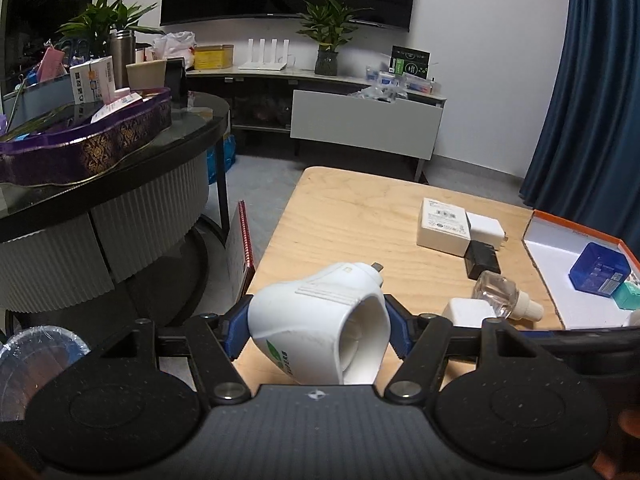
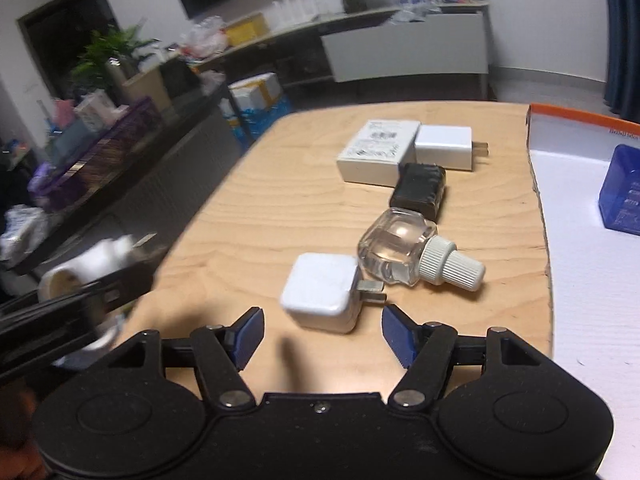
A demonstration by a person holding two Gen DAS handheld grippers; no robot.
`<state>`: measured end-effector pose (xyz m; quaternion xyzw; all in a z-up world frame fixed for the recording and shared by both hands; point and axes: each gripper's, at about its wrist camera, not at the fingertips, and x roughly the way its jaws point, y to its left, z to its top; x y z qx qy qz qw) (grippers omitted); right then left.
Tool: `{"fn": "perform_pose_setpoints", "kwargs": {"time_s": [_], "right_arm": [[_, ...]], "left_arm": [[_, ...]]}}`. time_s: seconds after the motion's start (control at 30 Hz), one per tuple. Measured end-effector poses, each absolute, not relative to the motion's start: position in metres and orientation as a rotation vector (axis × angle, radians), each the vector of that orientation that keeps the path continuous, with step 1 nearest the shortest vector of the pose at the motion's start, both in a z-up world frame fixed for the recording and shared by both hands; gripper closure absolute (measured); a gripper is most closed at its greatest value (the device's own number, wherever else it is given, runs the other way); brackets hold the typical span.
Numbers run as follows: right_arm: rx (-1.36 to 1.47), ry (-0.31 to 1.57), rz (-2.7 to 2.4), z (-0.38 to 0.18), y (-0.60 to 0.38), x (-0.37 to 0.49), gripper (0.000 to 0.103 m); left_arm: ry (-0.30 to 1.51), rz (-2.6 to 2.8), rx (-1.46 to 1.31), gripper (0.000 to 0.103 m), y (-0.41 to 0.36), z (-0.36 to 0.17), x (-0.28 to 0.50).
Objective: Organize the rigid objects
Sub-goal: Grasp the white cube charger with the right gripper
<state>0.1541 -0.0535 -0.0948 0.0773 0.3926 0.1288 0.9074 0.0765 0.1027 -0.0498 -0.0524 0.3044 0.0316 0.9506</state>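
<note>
Black left gripper point(image 1: 318, 330) and right gripper point(image 2: 323, 334), blue finger pads point(image 2: 251, 334), silver pivot screws point(image 2: 235, 398), round textured discs point(image 1: 114, 408)

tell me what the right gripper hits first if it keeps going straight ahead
Most likely the small white cube charger, lying just ahead between the open fingers of the right gripper. The clear bottle lies beyond it; depth is uncertain.
</note>
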Motion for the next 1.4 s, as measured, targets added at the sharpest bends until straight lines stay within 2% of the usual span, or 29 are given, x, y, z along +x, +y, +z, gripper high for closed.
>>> {"fn": "perform_pose_setpoints", "kwargs": {"time_s": [0.07, 0.1, 0.13, 0.17, 0.37, 0.9, 1.4], "right_arm": [[0.125, 0.798, 0.248, -0.097, -0.047, 0.16, 0.018], [0.094, 0.799, 0.235, -0.097, -0.043, 0.163, 0.021], [0.056, 0.796, 0.225, -0.096, -0.038, 0.163, 0.032], [0.039, 0.799, 0.241, -0.096, -0.036, 0.164, 0.032], [0.026, 0.782, 0.269, -0.089, -0.042, 0.144, 0.032], [0.066, 0.654, 0.174, -0.025, -0.106, 0.069, 0.032], [0.108, 0.601, 0.085, -0.01, -0.153, 0.027, 0.032]], "left_arm": [[0.625, 0.064, -0.115, 0.036, 0.105, -0.051, 0.078], [0.627, 0.066, -0.118, 0.036, 0.106, -0.052, 0.079], [0.628, 0.066, -0.122, 0.036, 0.107, -0.052, 0.08], [0.629, 0.066, -0.126, 0.036, 0.108, -0.052, 0.08], [0.628, 0.049, -0.122, 0.036, 0.104, -0.049, 0.078], [0.608, -0.077, -0.111, 0.036, 0.061, -0.025, 0.06], [0.605, -0.192, -0.084, 0.036, 0.015, -0.012, 0.049]]}}
